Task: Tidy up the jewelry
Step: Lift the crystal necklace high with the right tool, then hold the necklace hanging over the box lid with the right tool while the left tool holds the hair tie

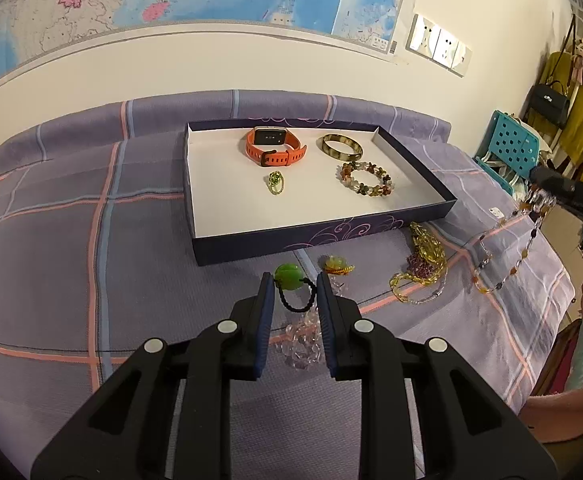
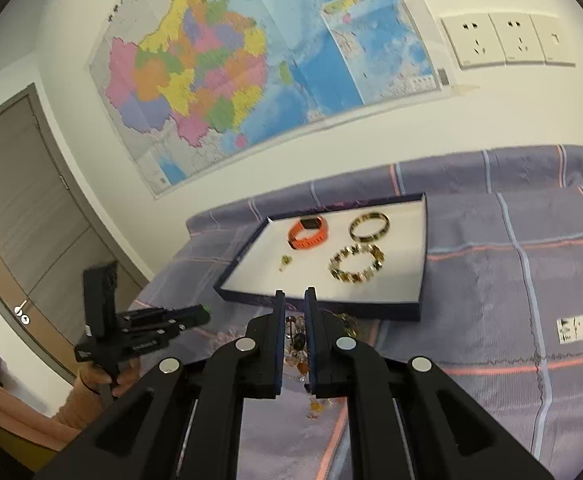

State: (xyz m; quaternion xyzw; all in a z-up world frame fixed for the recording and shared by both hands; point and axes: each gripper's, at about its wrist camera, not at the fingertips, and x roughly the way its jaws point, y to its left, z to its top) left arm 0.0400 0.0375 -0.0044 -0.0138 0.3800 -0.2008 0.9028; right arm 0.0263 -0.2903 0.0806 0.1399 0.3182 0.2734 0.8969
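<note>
A shallow dark box with a white floor (image 1: 227,200) lies on the bed and holds an orange watch (image 1: 274,147), a dark bangle (image 1: 342,147), a beaded bracelet (image 1: 365,179) and a small green ring (image 1: 275,182). My left gripper (image 1: 291,282) is open just above the bedspread, around a green bead on a black cord (image 1: 289,277) and clear beads (image 1: 301,340). My right gripper (image 2: 293,296) is shut on a long beaded necklace (image 1: 507,248), which hangs above the bed at the right. The box (image 2: 371,304) lies ahead of it.
A pile of yellow and purple necklaces (image 1: 423,264) and a small orange-yellow piece (image 1: 337,265) lie in front of the box. A wall with a map (image 2: 251,60) is behind the bed. A turquoise chair (image 1: 511,148) and hanging clothes stand at the right.
</note>
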